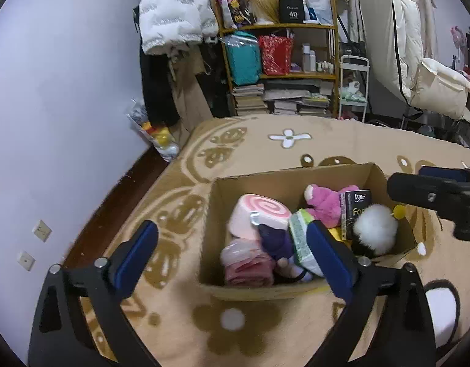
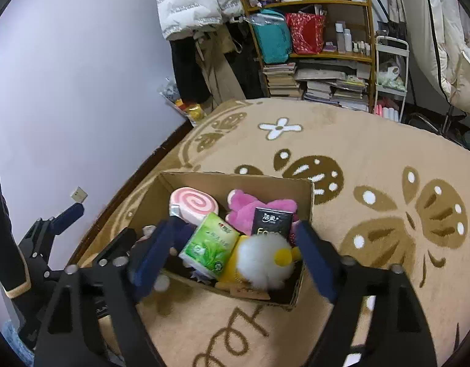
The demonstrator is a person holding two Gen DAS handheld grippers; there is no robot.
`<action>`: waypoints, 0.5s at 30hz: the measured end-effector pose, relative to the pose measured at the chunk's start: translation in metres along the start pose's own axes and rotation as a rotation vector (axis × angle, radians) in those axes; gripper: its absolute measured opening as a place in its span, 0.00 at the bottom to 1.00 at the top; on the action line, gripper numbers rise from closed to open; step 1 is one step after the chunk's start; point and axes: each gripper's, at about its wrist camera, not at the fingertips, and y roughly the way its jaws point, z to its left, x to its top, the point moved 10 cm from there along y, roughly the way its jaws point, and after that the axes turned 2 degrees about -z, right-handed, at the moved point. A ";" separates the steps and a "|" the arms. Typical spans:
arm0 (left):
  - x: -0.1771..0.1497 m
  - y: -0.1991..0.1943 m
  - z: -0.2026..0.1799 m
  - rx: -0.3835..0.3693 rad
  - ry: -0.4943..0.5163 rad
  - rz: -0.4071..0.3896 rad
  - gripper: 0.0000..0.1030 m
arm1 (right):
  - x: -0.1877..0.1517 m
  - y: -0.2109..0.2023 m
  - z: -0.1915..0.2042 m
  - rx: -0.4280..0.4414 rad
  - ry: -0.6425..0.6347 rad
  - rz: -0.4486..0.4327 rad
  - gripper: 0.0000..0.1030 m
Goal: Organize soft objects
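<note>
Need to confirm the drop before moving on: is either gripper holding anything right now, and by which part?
Nothing is held. The left gripper and right gripper both have their jaws wide apart above the cardboard box, pressing on nothing.

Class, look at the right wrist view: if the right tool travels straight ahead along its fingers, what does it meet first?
Probably the white fluffy toy or the green tissue pack in the cardboard box; depth is unclear.

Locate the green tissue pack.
In the right wrist view the green tissue pack lies in the cardboard box, near its front, between the pink swirl cushion and the white fluffy toy.
</note>
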 end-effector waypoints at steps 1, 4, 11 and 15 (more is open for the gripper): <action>0.000 -0.006 0.004 0.008 -0.002 -0.009 0.97 | 0.000 -0.003 0.001 0.001 -0.003 -0.006 0.91; 0.002 -0.023 0.015 0.022 -0.023 -0.023 0.98 | -0.002 -0.015 0.007 0.006 -0.017 -0.023 1.00; 0.003 -0.065 0.048 0.062 -0.065 -0.047 0.98 | -0.006 -0.051 0.023 0.037 -0.054 -0.075 1.00; 0.001 -0.090 0.063 0.084 -0.072 -0.073 0.98 | -0.011 -0.072 0.029 0.036 -0.070 -0.115 1.00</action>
